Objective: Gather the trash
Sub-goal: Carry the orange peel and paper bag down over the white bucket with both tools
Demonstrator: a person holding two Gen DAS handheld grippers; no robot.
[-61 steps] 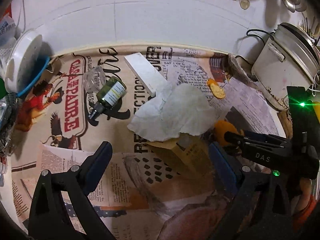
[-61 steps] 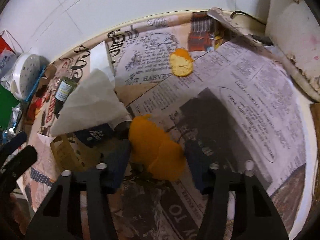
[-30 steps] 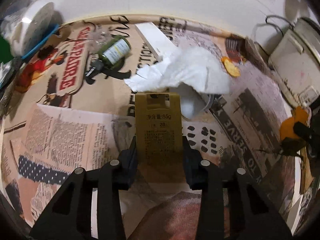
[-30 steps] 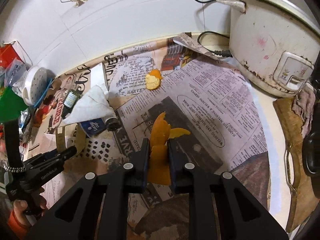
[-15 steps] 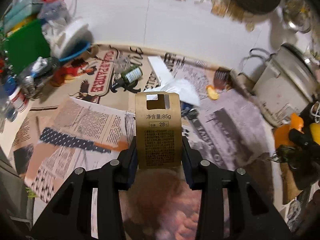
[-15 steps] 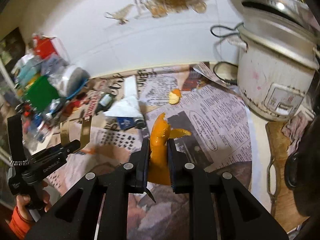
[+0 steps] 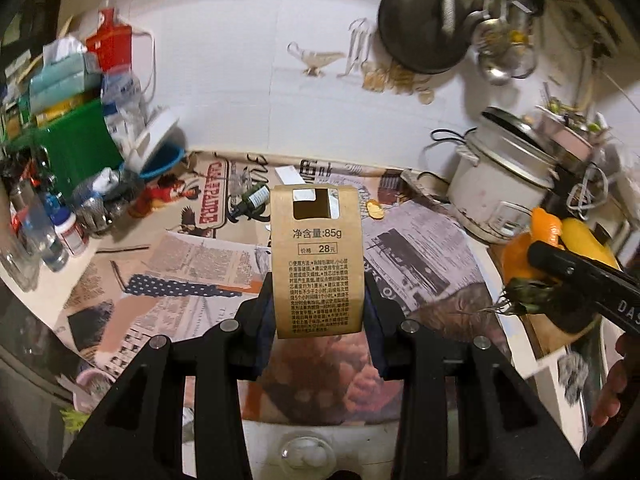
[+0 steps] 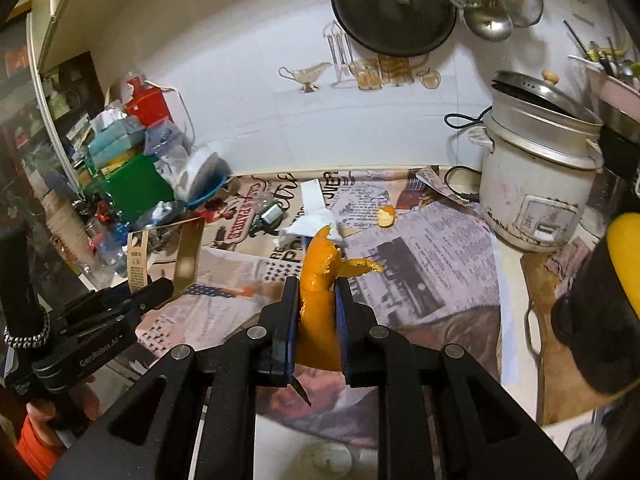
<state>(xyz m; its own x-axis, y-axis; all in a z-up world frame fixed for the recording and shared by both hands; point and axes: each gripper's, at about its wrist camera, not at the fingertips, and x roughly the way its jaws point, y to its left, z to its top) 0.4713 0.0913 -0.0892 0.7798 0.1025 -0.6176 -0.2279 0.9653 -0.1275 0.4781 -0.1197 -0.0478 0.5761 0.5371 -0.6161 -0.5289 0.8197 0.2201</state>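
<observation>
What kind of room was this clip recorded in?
Most likely a home kitchen: a rice cooker stands on a newspaper-covered counter, and a black pan and ladles hang on the white wall.

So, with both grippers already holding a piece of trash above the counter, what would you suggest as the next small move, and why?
Probably carry both loads on to wherever the trash goes; no bin shows in either view. The left gripper is shut on the brown paper sleeve and the right gripper on the orange peel, both clear of the newspaper-covered counter, so neither can pick up more.
</observation>
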